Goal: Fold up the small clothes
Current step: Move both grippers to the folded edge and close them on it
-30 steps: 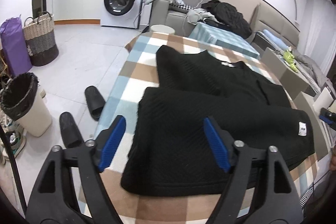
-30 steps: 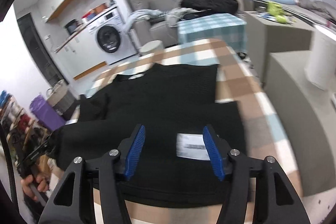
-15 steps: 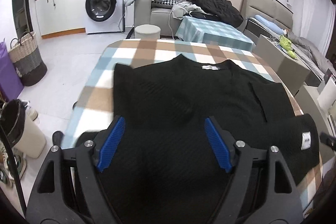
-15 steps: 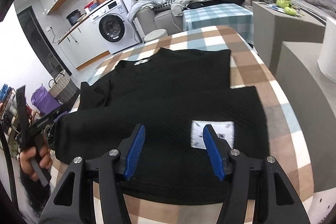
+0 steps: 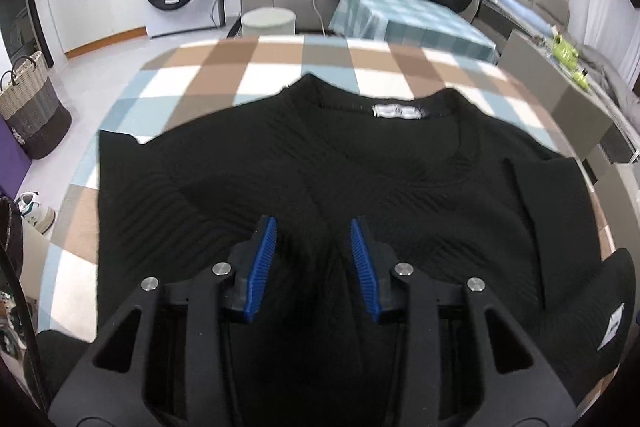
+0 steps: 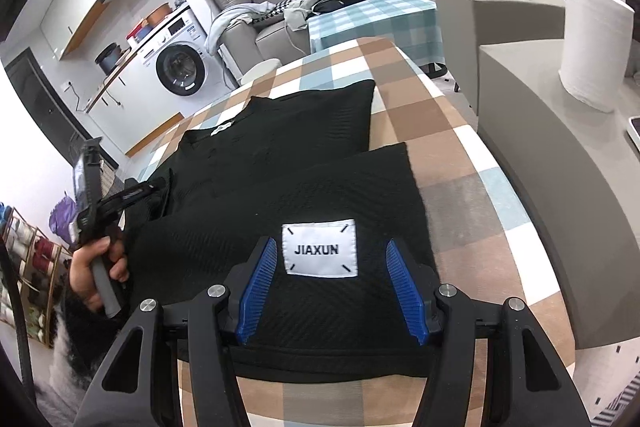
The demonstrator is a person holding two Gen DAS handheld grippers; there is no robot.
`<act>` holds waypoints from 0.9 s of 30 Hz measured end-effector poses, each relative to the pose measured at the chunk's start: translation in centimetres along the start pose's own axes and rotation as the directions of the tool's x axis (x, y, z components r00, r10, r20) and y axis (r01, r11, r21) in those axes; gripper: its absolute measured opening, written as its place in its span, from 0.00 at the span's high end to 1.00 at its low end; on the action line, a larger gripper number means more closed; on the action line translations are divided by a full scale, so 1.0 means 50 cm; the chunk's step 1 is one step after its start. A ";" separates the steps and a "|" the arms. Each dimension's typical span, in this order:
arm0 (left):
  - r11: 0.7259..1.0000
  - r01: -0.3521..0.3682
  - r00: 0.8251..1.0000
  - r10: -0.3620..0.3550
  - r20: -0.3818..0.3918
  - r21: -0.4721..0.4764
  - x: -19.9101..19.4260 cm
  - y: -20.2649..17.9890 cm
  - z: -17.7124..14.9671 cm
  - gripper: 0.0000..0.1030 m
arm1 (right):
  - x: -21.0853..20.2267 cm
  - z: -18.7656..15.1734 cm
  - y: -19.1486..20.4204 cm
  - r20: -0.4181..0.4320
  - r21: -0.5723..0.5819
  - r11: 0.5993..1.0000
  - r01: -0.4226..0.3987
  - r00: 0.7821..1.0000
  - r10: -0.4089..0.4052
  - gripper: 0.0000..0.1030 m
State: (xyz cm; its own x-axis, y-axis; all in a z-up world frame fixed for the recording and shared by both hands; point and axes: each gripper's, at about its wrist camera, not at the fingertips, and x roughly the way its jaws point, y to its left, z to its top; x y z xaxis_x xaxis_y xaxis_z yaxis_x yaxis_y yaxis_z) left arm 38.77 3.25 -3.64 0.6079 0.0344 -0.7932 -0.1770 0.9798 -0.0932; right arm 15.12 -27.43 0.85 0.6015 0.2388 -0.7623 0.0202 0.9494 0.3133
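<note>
Sweeping across from the left edge of the garment toward its middle, the left claw point(image 5: 313, 259) now hangs over the centre of the black sweater point(image 5: 360, 187), and its jaws have just been closing; they stand narrowed but still apart, with a raised ridge of knit running up between the blue pads, which do not visibly press on it. Over the same stretch the right claw point(image 6: 331, 281) has eased a little lower and nearer the hem.

Largest first: the checked surface point(image 6: 452, 131) carries the whole sweater, spread flat with its neck label point(image 5: 396, 111) far ahead of the left claw. By my reading the fold is about half made: the lower part is already doubled up over the body, so the white brand patch point(image 6: 319, 247) lies face up directly between the right claw's pads. Those jaws are spread, hovering over the cloth and gripping nothing. A sleeve panel right of the left claw looks turned in too. Left to do, I judge, is a further fold and squaring off.

Edges and room: the folded hem's near edge lies just below the right claw, with a strip of bare checks beneath it. Right of that claw the surface runs bare to its rim. Beyond the collar, ahead of both claws, checks stay clear. The person's left hand point(image 6: 93, 273) holds its tool well left of the right claw.
</note>
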 end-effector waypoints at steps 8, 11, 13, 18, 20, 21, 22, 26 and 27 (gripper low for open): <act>0.994 -0.107 0.994 0.107 -0.032 0.018 0.052 0.001 0.002 0.88 | 0.008 0.003 -0.041 -0.015 0.040 0.999 0.005 1.000 -0.005 0.43; 0.996 -0.089 0.996 0.089 -0.010 0.005 0.040 0.020 -0.002 0.97 | 0.004 0.000 -0.050 -0.011 0.049 0.999 0.003 1.000 -0.002 0.43; 0.997 -0.078 0.997 0.078 0.012 0.004 0.026 0.026 -0.005 0.98 | 0.005 0.000 -0.054 -0.011 0.054 0.999 -0.001 1.000 0.002 0.43; 0.996 0.085 0.990 -0.088 0.114 0.034 -0.046 0.010 0.000 0.98 | 0.010 -0.006 -0.055 -0.015 0.060 0.998 0.001 1.000 0.000 0.43; 0.989 0.127 0.984 -0.136 0.118 0.077 -0.054 -0.007 -0.001 0.97 | 0.012 -0.007 -0.054 -0.019 0.061 0.998 0.005 1.000 -0.004 0.43; 0.987 0.120 0.986 -0.131 0.099 0.107 -0.049 -0.016 -0.003 0.97 | 0.013 -0.007 -0.055 -0.022 0.062 0.998 0.007 1.000 -0.005 0.43; 0.988 0.103 0.990 -0.113 0.085 0.114 -0.042 -0.019 -0.005 0.97 | 0.013 -0.007 -0.055 -0.023 0.064 0.998 0.007 1.000 -0.006 0.43; 0.991 0.120 0.992 -0.122 0.015 0.057 -0.032 0.000 -0.016 0.67 | 0.011 -0.003 -0.052 -0.021 0.062 0.998 0.011 1.000 -0.010 0.43; 0.992 0.113 0.993 -0.114 0.025 0.049 -0.040 0.007 -0.021 0.59 | 0.009 -0.002 -0.052 -0.019 0.063 0.998 0.011 1.000 -0.010 0.43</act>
State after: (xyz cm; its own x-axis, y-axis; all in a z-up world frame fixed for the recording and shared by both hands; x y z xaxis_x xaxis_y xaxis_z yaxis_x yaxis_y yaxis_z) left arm 36.68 3.30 -2.71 0.6433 -0.0726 -0.7622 -0.0694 0.9859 -0.1524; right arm 15.25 -29.78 -0.38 0.5857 0.2332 -0.7763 0.0773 0.9373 0.3399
